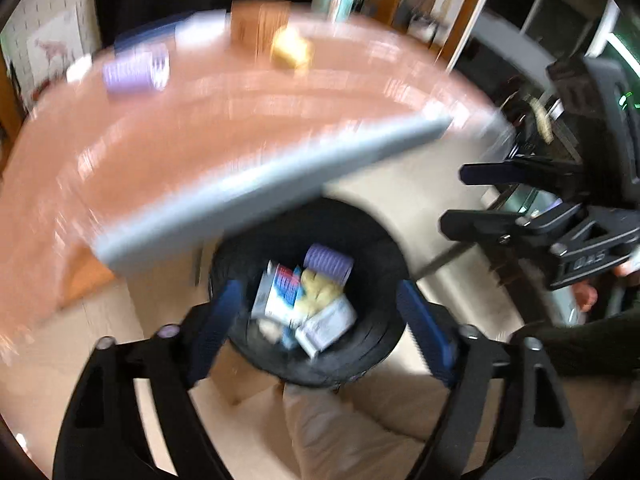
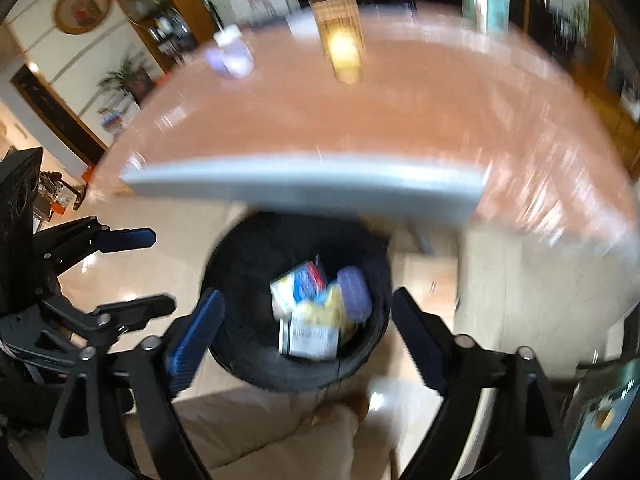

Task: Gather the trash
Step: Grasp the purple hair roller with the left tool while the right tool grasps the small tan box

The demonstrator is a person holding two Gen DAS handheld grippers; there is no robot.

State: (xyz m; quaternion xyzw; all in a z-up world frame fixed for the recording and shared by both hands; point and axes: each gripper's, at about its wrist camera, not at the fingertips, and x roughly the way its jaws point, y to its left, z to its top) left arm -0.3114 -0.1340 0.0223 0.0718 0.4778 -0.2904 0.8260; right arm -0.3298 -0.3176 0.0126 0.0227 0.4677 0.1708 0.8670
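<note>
A black round bin (image 1: pixel 372 356) stands on the floor below the table edge; it also shows in the right wrist view (image 2: pixel 240 364). Inside lie a purple can (image 1: pixel 328 262), a yellow crumpled piece (image 1: pixel 320 290), and white-blue cartons (image 1: pixel 280 292). My left gripper (image 1: pixel 320 320) is open and empty above the bin. My right gripper (image 2: pixel 308 328) is open and empty above the bin; it also shows at the right of the left wrist view (image 1: pixel 456 196). On the table (image 1: pixel 200 128) remain a purple can (image 1: pixel 136 68) and a yellow piece (image 1: pixel 290 52).
A brown box (image 1: pixel 256 24) and a blue-white item (image 1: pixel 160 32) sit at the table's far side. The table's grey edge (image 2: pixel 304 188) overhangs the bin. Beige trouser legs (image 1: pixel 340 432) are below. Both views are motion-blurred.
</note>
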